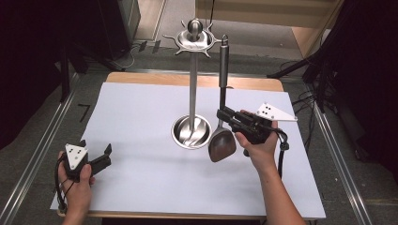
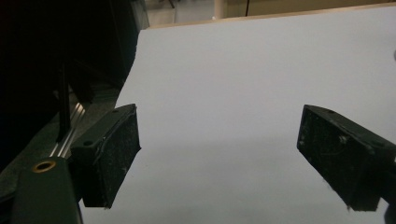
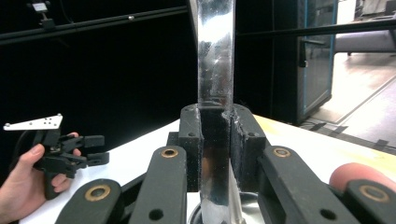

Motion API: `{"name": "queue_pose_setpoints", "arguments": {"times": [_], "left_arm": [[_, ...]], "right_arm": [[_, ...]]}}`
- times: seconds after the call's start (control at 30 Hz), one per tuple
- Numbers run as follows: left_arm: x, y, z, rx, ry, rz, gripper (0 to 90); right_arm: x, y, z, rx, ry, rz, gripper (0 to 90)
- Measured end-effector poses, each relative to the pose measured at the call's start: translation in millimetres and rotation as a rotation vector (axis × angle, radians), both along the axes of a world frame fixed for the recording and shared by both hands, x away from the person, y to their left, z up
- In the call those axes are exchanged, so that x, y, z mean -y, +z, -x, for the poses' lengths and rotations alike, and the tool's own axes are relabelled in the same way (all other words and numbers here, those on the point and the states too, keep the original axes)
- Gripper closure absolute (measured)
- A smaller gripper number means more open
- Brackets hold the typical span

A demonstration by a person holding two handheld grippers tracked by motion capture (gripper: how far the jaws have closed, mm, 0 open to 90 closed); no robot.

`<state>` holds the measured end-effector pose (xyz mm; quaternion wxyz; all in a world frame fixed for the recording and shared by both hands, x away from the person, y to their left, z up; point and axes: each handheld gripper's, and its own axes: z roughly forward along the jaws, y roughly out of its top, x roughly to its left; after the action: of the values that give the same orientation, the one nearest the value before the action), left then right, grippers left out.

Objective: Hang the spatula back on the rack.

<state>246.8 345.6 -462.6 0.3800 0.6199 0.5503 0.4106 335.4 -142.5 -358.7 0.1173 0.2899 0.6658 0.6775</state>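
We see the right gripper at centre right of the high view, its jaws pinched on the neck of a metal spatula. The spatula stands nearly upright: its long axis runs top to bottom in that frame, with the ringed handle end pointing up toward the top of the picture and the broad, dark blade pointing down, low at the centre. The blade hangs just right of the round base of the utensil stand, whose pole rises to a crown of hooks at top centre. The handle's ring sits close to one hook at the crown's right side; we cannot tell whether it hangs on it.

In the right gripper view the spatula's shiny shaft rises straight up through the middle of the frame, clamped between the two black pads of the right gripper, which press on it from either side.

The left gripper rests at lower left of the high view on the white table sheet, well apart from the stand. In the left gripper view the left gripper has its jaws spread wide, with bare sheet between them. It also shows at lower left of the right gripper view.
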Motion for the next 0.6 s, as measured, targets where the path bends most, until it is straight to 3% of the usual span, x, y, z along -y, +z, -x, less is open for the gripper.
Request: {"name": "queue_pose_setpoints", "arguments": {"times": [0.43,0.6], "left_arm": [[-0.4,0.2,0.7,0.002,-0.002,-0.001,13.9],[-0.2,0.1,0.7,0.003,-0.003,0.001,14.0]], "right_arm": [[-1.0,-7.7,1.3,-0.001,-0.002,0.009,77.5],[-4.1,-7.8,0.8,0.006,-0.046,0.038,76.8]]}}
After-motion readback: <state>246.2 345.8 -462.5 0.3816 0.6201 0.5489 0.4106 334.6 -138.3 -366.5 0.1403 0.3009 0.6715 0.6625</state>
